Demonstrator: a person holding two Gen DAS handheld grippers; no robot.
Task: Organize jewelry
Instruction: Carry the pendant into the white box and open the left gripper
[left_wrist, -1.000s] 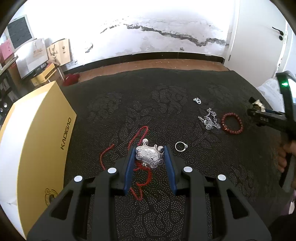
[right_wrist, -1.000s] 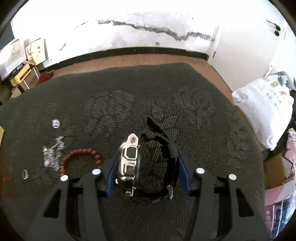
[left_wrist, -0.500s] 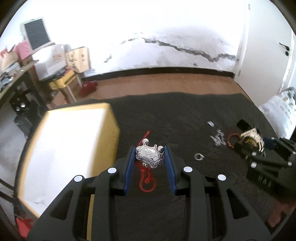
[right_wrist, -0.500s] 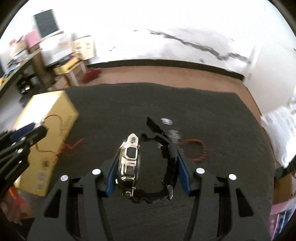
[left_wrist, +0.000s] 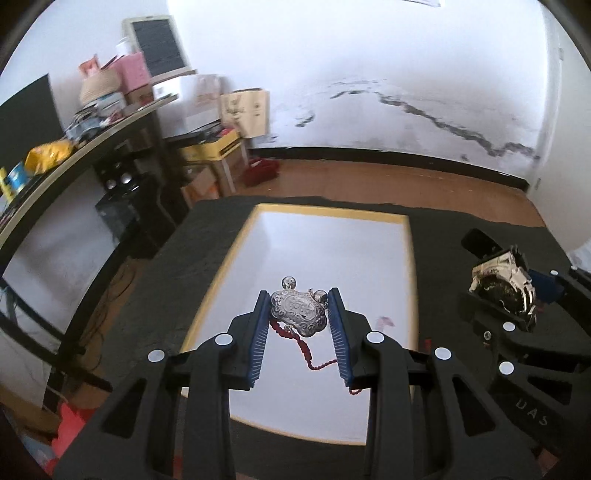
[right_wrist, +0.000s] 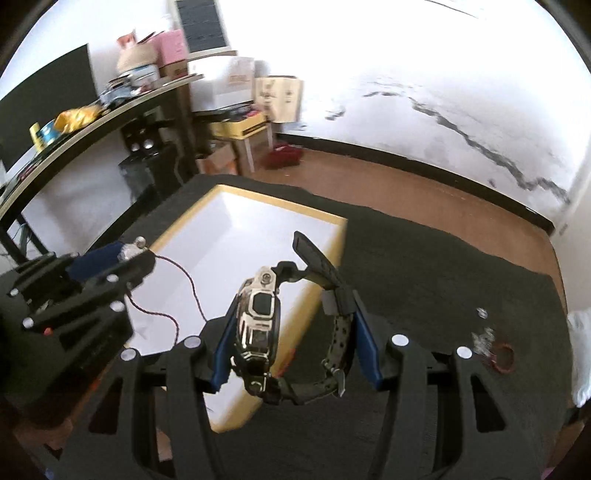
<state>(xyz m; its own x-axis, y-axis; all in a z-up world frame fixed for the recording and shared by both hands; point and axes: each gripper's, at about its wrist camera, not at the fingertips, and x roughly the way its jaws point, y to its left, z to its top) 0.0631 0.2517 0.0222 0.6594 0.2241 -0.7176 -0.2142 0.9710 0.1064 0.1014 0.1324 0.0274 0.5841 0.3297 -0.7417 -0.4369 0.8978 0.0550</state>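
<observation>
Over box (left_wrist: 325, 258), both grippers level

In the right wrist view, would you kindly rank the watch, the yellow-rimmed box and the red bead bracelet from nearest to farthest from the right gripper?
1. watch: clamped between the right gripper fingers.
2. yellow-rimmed box: just ahead and left, partly under the watch.
3. red bead bracelet: far right on the dark cloth.

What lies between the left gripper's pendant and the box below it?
Nothing solid: in the left wrist view the silver pendant hangs over the box's white interior, with only its red cord dangling between.
</observation>
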